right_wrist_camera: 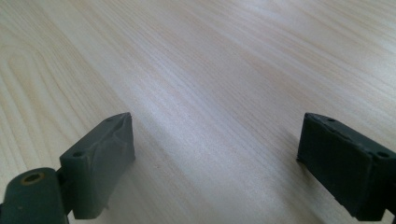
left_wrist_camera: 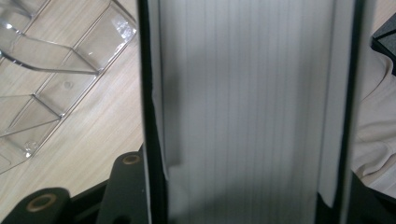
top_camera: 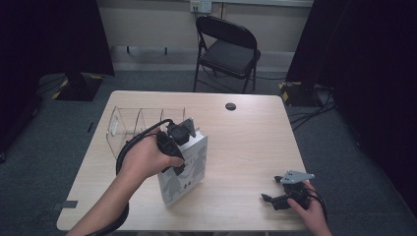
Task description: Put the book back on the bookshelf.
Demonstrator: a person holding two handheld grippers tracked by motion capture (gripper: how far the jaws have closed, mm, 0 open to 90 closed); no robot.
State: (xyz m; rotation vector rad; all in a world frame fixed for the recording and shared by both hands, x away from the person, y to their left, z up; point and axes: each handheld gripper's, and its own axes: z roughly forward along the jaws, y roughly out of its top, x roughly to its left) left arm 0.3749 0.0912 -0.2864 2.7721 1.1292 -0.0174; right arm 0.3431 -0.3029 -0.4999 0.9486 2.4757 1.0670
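Left gripper point(top_camera: 178, 147) clamped on the top edge of a thick white book point(top_camera: 189, 169), which stands upright on the table point(top_camera: 246, 142), left of centre and toward the near edge. In the high view the gripper comes down on the book from above, the hand wrapped around the gripper body, cable looping back along the forearm. Book cover shows a grey printed pattern; details too small to read

Left gripper view: the book's page block point(left_wrist_camera: 247, 112) runs up the middle of the picture between the two black jaws, dark cover edges on either side of the pale pages. Jaws pressed against both covers, book seated deep between them

Clear plastic organiser point(top_camera: 129, 128) with several divided compartments lies on the table just behind and to the left of the book; in the left gripper view its compartments point(left_wrist_camera: 51, 88) sit beside the book on the wood. Whether book and organiser touch: cannot tell

Right gripper point(top_camera: 275, 196) rests low near the table's front right corner, well apart from the book, hand on it. Right gripper view: jaws stand wide apart, bare wood grain between them, nothing held

Surface: light wood tabletop with a small dark round cable port point(top_camera: 230, 106) near the far edge. Room: grey carpet, black folding chair point(top_camera: 228, 51) behind the table, dark curtains on both sides, cables on the floor at right
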